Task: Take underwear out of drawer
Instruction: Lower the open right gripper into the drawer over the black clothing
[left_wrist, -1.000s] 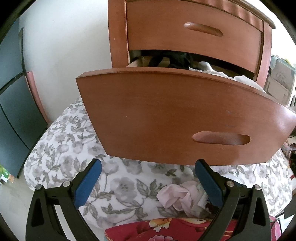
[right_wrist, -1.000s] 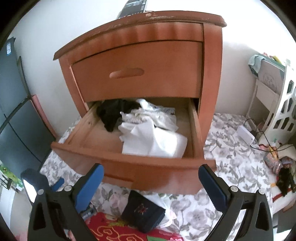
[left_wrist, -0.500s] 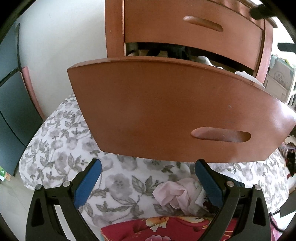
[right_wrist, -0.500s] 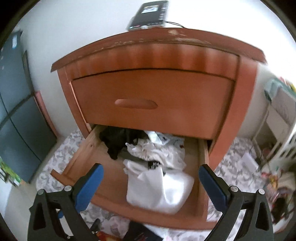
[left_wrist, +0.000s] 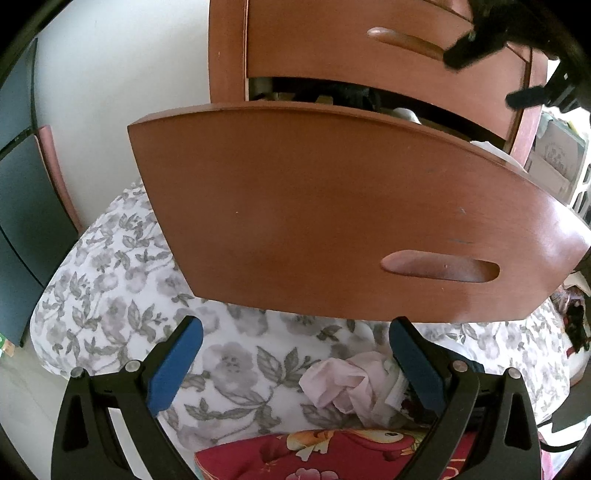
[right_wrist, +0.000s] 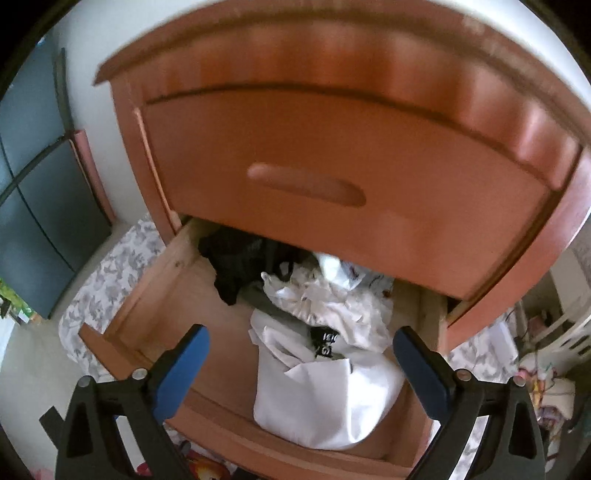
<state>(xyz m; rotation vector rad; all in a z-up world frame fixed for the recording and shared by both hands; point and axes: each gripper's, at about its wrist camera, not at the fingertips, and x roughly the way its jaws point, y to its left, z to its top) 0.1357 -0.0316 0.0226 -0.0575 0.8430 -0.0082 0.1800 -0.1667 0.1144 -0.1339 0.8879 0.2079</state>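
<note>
The nightstand's lower drawer (right_wrist: 177, 280) stands pulled out. Inside lie a white folded garment (right_wrist: 325, 398), crumpled white underwear (right_wrist: 332, 302) with a black lettered waistband (right_wrist: 327, 341), and a black garment (right_wrist: 236, 262) at the back left. My right gripper (right_wrist: 299, 350) hovers over the drawer. Its jaws are wide and closing, with the white garment below and between them, and the pads touch nothing. My left gripper (left_wrist: 295, 354) is open and empty, low in front of the drawer's front panel (left_wrist: 332, 214), which hides most of the contents in that view.
The upper drawer (right_wrist: 332, 184) is shut and overhangs the back of the open one. A floral bedsheet (left_wrist: 110, 295) lies below, with a pink cloth (left_wrist: 343, 380) and a red patterned cushion (left_wrist: 332, 454) on it. A dark cabinet (right_wrist: 37, 221) stands at the left.
My right gripper has moved forward from in front of the drawer to above its inside and rolled a little. Its dark body now shows at the left wrist view's top right. My left gripper has hardly moved.
</note>
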